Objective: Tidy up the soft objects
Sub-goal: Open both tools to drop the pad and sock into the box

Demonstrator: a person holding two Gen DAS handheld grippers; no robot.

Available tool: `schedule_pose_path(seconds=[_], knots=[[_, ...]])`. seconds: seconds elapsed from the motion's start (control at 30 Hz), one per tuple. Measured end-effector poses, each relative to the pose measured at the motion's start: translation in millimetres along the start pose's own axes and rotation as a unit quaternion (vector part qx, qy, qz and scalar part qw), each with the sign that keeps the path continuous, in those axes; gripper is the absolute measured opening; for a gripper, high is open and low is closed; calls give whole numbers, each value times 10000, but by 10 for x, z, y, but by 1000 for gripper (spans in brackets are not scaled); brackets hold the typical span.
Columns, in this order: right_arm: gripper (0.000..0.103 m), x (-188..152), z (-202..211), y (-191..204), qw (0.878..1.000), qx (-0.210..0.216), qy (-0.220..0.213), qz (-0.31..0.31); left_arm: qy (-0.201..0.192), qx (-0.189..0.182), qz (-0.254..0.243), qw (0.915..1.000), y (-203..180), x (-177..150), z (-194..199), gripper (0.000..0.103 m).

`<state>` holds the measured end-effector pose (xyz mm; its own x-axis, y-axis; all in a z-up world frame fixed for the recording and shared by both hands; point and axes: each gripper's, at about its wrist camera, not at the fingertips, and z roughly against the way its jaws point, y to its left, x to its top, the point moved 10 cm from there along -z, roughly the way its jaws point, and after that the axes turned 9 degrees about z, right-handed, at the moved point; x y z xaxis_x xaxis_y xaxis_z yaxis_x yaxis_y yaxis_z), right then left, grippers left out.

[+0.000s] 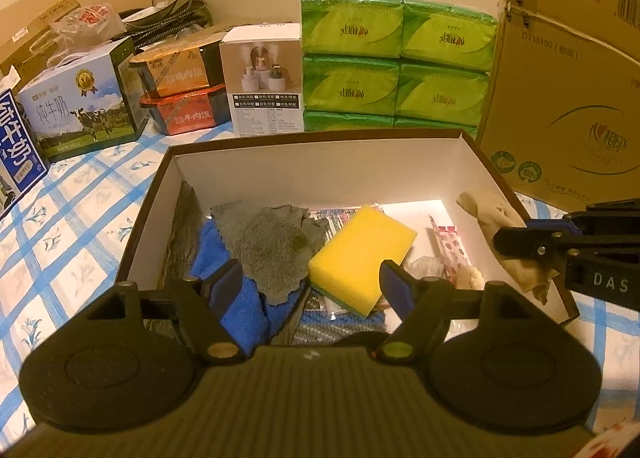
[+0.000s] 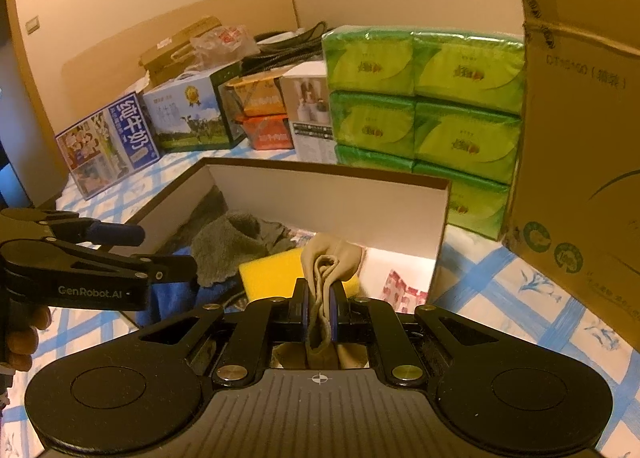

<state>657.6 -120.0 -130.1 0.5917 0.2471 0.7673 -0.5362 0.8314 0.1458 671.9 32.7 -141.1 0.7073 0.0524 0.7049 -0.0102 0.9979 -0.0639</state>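
Inside the white-walled box (image 1: 320, 161): a yellow sponge (image 1: 362, 254), grey cloth (image 1: 272, 246), blue towel (image 1: 240, 310); behind it, green tissue packs (image 1: 396, 61).

This looks like a home. Milk boxes (image 1: 82, 97), tissue packs (image 1: 394, 61) and food tubs (image 1: 182, 97) sit on a checked cloth (image 1: 72, 217).

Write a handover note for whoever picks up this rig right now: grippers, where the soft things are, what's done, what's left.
Left gripper: open, empty, above the box.
Right gripper: shut on a beige cloth, over the box's right side.
Done: yellow sponge, grey cloth and blue towel lie in the box.
Left: release the beige cloth into the box.
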Motion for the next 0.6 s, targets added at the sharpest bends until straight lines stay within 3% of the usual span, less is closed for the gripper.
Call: schedule_pose_path(seconds=[0.07,0.13,0.2,0.3,0.6], knots=[[12,-2,-17,18,10000,42,30,6,-5,-3,-17,10000,4,-7,5,74],[29,5,-26,22,10000,-40,35,22,-16,-17,-28,10000,-1,-13,13,74],[55,26,-3,9,9999,-143,-80,24,-25,-31,-41,10000,-3,-23,36,74],[59,55,45,-21,9996,-185,-214,-43,-48,-49,-40,10000,16,-26,64,74],[60,-54,130,23,9999,-138,-73,-49,-32,-24,-7,10000,79,-94,162,74]])
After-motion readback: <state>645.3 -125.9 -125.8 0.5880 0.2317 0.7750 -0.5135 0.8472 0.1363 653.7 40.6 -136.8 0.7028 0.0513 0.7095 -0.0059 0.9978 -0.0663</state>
